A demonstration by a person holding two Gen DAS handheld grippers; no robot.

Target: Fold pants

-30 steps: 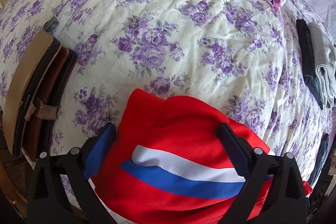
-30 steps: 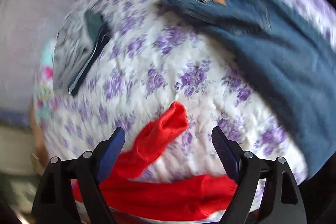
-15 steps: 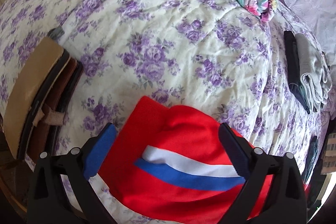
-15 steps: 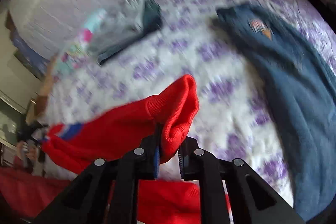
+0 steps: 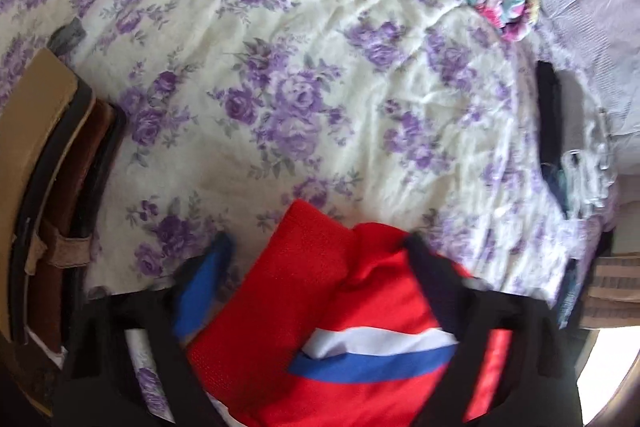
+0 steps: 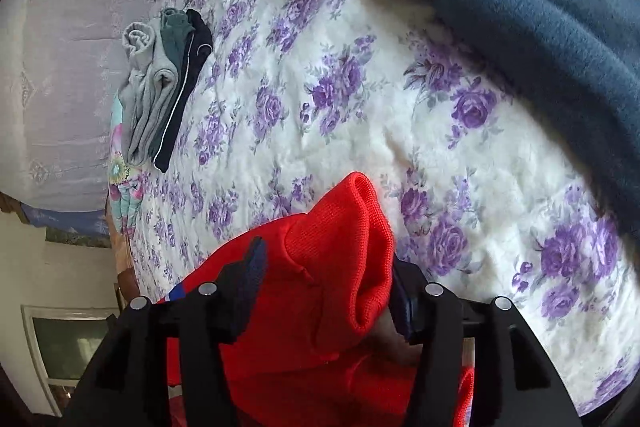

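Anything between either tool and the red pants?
Nothing visible. The red pants already lie between the left tool's closing jaws, and their cuff sits between the right tool's opening jaws.

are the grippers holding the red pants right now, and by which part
Neither clearly grips. The left gripper is closing around the red pants near the striped side; the right gripper is opening, the ribbed cuff loose between its jaws.

Pants [image 5: 336, 311] lie on bedspread [image 5: 304, 75].
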